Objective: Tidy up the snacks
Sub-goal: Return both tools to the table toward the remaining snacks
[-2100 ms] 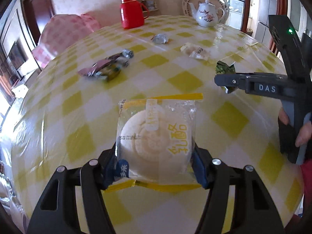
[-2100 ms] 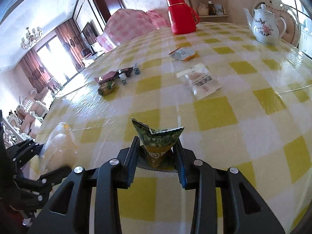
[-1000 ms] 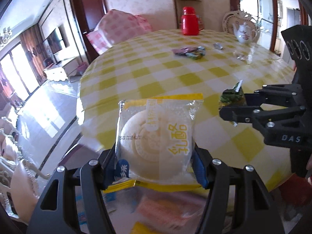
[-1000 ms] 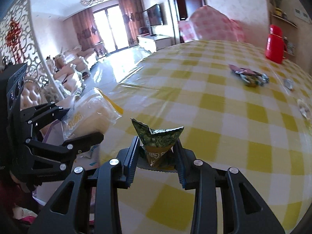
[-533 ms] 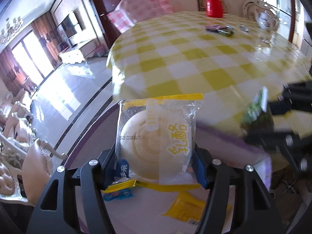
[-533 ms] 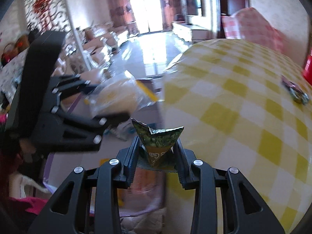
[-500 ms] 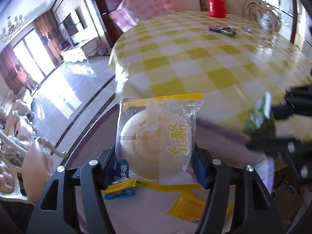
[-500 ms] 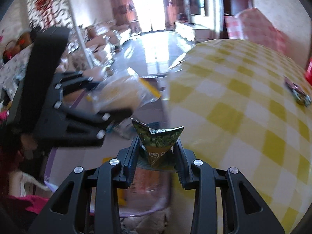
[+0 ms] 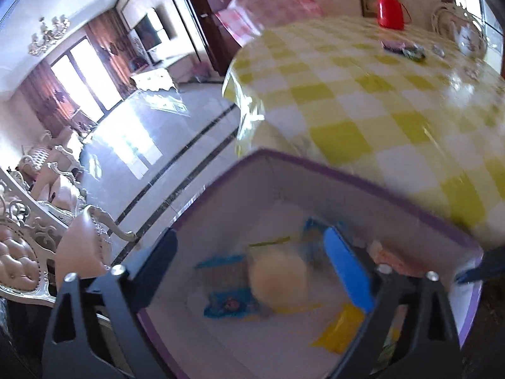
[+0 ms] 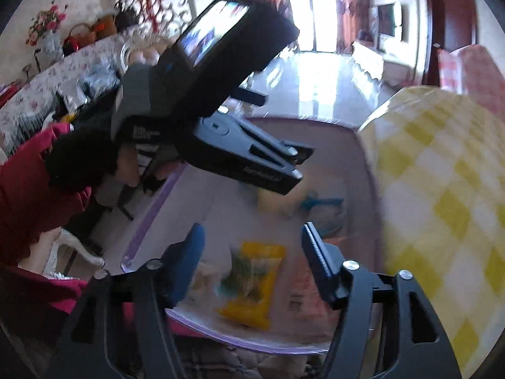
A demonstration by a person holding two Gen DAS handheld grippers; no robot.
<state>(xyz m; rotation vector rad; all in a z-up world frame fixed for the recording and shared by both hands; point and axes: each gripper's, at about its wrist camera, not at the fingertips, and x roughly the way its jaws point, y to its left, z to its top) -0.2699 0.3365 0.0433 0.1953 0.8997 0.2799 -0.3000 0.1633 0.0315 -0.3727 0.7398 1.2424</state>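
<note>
Both grippers hang open over a purple-rimmed white box (image 9: 347, 173) beside the table. My left gripper (image 9: 252, 252) is open and empty; the round bun packet (image 9: 277, 279) is blurred below it inside the box, among blue and yellow snack packets. My right gripper (image 10: 252, 243) is open and empty; the green snack packet (image 10: 247, 276) is blurred below it over a yellow packet in the box (image 10: 151, 218). The left gripper's body (image 10: 240, 154) shows in the right wrist view, above the bun (image 10: 277, 199).
The round table with a yellow checked cloth (image 9: 394, 101) stands right of the box. On its far side are several snack packets (image 9: 404, 49), a red flask (image 9: 391, 9) and a white teapot (image 9: 470, 38). A chair (image 9: 28, 252) stands at the left.
Both grippers have opened and let go: the bun packet and the green packet have dropped into the box. Both grippers moved further off the table over the box.
</note>
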